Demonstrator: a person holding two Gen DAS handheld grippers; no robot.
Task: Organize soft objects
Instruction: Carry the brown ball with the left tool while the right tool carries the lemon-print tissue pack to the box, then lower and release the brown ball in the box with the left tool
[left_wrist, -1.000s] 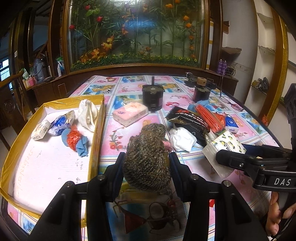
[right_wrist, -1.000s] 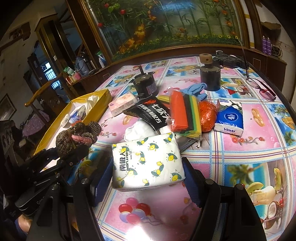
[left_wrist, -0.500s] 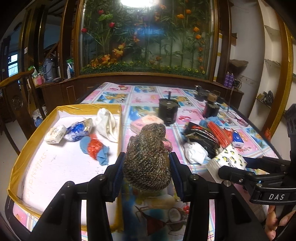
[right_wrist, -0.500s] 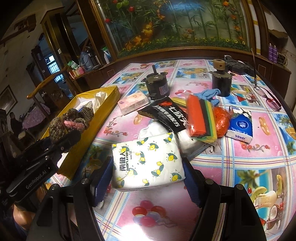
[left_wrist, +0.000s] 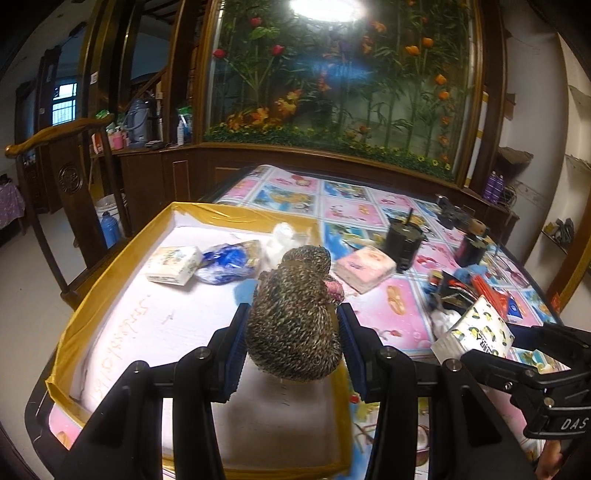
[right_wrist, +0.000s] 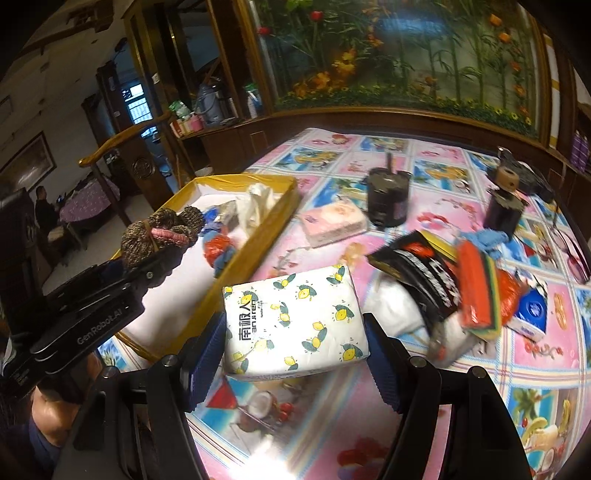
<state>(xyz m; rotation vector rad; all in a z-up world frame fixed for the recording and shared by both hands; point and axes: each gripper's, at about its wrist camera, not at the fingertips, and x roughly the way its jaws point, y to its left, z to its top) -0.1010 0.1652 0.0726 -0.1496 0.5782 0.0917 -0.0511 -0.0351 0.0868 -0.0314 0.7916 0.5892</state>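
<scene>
the left gripper (left_wrist: 291, 332) pinches a speckled knitted bundle (left_wrist: 295, 314) between its blue pads, the wool bulging above and ahead of the fingertips, a pink band at its far right side. the bundle hangs over the near right part of the yellow-rimmed tray (left_wrist: 110, 269); the tray's white floor lies directly below and to the left of the fingers, with its right wall just under the right finger. ahead of the fingers inside the tray sit a small tissue pack (left_wrist: 173, 264), a blue crinkled bag (left_wrist: 225, 264) and a white cloth (left_wrist: 280, 240).

the right gripper (right_wrist: 295, 325) clamps a lemon-print tissue pack (right_wrist: 291, 321) across its short width, the pack's long axis running away from the fingers. it is lifted clear of the tablecloth (right_wrist: 424, 424), and the tray (right_wrist: 251, 262) lies ahead and to the left of these fingers, its right wall just beyond the pack's far left corner.

the left hand looks nearer to a drop, since its load is already above the tray floor; the right hand's load would have to travel leftward over the wall. the open floor near the fingers seems to leave room for both.
</scene>
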